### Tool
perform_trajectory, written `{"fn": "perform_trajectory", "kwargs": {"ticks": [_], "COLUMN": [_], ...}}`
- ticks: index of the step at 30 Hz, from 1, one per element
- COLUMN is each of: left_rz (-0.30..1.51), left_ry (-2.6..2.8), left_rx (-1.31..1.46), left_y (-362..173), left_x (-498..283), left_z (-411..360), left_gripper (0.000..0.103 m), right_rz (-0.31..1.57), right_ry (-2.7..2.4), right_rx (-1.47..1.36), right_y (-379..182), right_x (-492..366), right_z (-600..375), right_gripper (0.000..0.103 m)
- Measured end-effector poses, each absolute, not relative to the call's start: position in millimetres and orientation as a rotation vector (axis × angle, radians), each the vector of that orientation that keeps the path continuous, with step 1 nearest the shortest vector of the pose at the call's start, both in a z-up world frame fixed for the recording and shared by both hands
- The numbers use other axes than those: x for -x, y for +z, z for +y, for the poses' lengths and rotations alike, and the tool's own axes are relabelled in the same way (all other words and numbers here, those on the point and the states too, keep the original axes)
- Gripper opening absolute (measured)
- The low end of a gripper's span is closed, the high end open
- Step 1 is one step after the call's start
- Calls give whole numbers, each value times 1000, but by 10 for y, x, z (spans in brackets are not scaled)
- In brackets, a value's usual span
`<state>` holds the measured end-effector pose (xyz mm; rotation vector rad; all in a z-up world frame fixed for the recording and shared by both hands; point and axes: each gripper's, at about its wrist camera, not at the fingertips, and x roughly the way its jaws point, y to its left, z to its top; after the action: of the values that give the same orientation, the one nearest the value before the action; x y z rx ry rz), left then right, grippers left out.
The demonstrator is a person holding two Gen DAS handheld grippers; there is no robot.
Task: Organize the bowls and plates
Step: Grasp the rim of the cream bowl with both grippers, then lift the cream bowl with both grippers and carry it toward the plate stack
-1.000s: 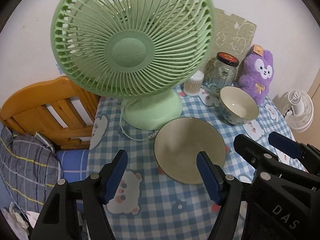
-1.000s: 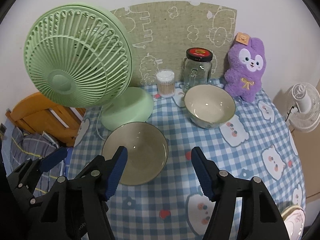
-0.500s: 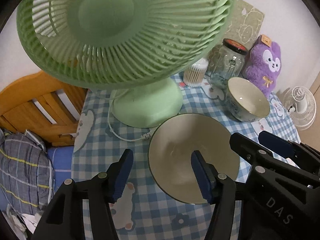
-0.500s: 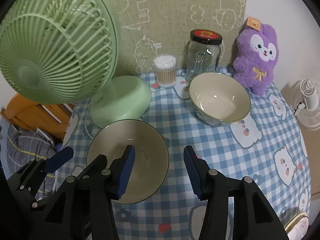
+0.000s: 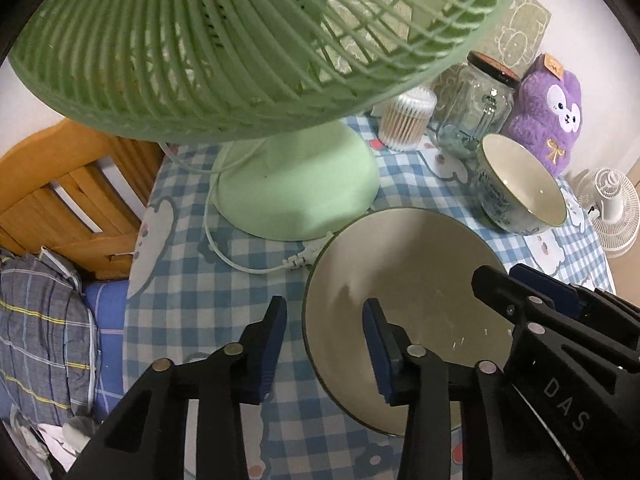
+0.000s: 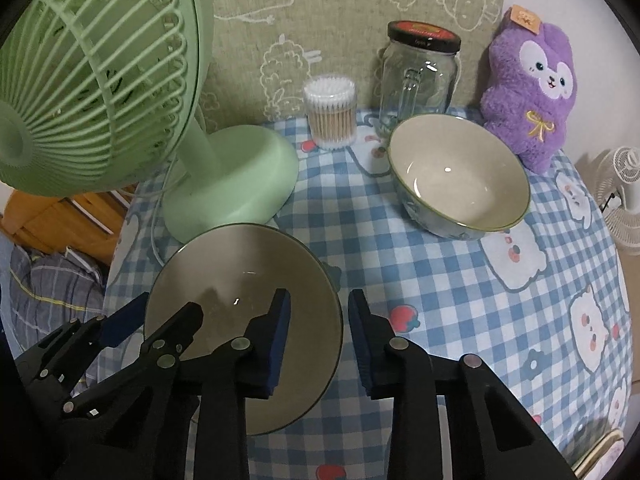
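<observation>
Both claws hover low over the shallow bowl [image 6: 240, 312], and this is where the move gets decided. The left claw [image 5: 326, 344] straddles that bowl's left rim: one blue pad sits outside on the checked cloth, the other hangs over the bowl's inside. The right claw [image 6: 318, 332] does the same at the opposite rim, inner pad over the bowl, outer pad over the cloth. Jaws stand apart on both, nothing gripped; whether any pad touches the rim, I cannot tell.

So the rim runs between the pads on each side, and the bowl lies directly ahead of and beneath both claws. Being round, it has no long axis to line up with. Neither hand looks clearly nearer; they are evenly matched, one per side.

Taking the green fan [image 6: 232, 176] as the landmark: the shallow bowl sits just in front of its base on the worktop [image 6: 460, 280], the fan's white cord [image 5: 224, 252] curling close by the bowl's left edge. The deep bowl [image 6: 460, 176] stands to the right of the fan base, well apart from both claws, with a glass jar [image 6: 418, 76] just behind it.

My read: a two-sided pinch on the shallow bowl's rim comes next, and the cord is the snag to watch.
</observation>
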<state>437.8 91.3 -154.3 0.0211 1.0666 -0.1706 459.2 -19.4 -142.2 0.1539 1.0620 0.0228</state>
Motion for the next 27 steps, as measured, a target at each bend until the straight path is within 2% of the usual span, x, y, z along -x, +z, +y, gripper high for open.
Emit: {"fn": "perform_trajectory", "kwargs": {"ticks": [4, 9, 27], "left_rz": [1069, 1093, 1079], "left_ry": [-149, -147, -132], "left_rx": [-13, 0, -76], "left_y": [-1576, -1639, -1631], "left_x": [-4402, -4452, -4389], "left_z": [929, 933, 884], "left_gripper": [30, 14, 11], "right_rz": [1062, 1066, 1088], "right_ry": [17, 12, 5], "right_rx": [-145, -132, -75], "right_y": [-1465, -1505, -1541], "right_x": [-4619, -4648, -4665], "right_z": [-187, -210, -188], "right_gripper": [26, 18, 15]}}
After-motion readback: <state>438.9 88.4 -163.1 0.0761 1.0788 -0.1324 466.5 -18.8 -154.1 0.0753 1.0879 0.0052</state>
